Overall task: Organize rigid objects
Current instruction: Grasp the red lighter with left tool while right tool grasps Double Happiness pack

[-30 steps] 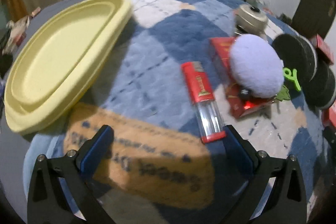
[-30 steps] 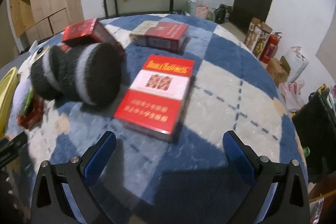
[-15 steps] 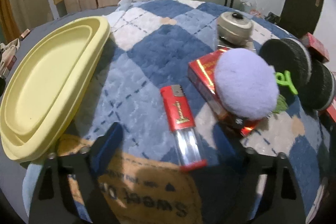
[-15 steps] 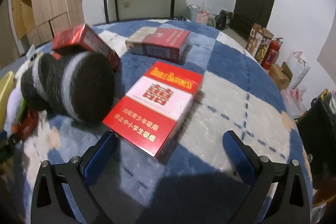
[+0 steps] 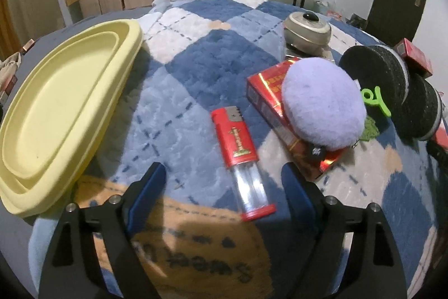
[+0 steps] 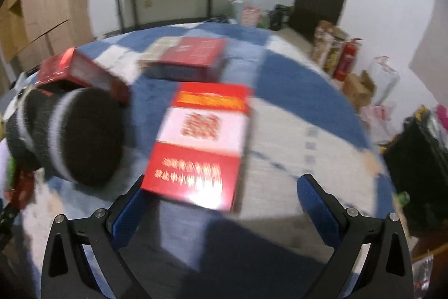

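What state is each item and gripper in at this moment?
left gripper: open, holding nothing
right gripper: open, holding nothing
lighter: lying flat between the left jaws, untouched
yellow tray: holds nothing
purple puff: resting on a red pack
red-and-white carton: lying flat, near end between the right jaws

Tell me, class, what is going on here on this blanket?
A person holds two grippers over a checked blanket, sorting rigid items. The left gripper is open, its fingers either side of a red lighter, with a yellow tray alongside. The right gripper is open at the near end of a red-and-white carton. Nothing is gripped yet.
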Available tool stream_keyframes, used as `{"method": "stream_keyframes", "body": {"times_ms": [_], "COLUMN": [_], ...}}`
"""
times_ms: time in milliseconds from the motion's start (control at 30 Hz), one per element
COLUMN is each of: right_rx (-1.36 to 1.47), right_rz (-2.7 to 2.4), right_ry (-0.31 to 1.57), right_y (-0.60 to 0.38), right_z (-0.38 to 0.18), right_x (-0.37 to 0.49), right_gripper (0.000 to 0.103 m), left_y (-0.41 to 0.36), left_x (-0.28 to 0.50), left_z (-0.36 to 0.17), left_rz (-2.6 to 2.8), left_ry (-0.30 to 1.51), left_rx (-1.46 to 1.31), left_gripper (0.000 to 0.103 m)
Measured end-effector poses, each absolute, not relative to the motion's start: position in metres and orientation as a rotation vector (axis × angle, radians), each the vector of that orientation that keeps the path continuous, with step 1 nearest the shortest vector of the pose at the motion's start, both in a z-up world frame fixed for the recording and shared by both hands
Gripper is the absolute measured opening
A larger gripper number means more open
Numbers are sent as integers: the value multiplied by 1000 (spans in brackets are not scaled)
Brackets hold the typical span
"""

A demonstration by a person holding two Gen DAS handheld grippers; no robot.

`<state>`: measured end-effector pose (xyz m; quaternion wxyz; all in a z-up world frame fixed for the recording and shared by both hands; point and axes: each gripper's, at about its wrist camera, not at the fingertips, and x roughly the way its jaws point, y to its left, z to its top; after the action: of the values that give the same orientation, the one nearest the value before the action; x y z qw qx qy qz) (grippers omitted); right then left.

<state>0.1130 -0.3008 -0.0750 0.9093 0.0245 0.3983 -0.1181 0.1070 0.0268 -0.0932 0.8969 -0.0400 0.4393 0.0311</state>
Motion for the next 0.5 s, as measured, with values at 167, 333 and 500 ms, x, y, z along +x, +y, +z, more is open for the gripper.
{"method": "stream_keyframes", "body": {"times_ms": [167, 333, 500], "right_rx": [120, 97, 98], "right_rz": [-235, -192, -148], "right_ry": [774, 753, 764], "right_y": [-315, -321, -326], "right_z": [-76, -80, -85], "right_x": [117, 128, 134], "right_gripper": [103, 103, 88], "left_y": [28, 24, 14], "left_x": [113, 114, 93], "left_z": [-94, -92, -89], "left_rz": [87, 108, 121], "left_ry": [893, 889, 863], "left_rx": [-108, -108, -105], "left_gripper": [75, 63, 26]}}
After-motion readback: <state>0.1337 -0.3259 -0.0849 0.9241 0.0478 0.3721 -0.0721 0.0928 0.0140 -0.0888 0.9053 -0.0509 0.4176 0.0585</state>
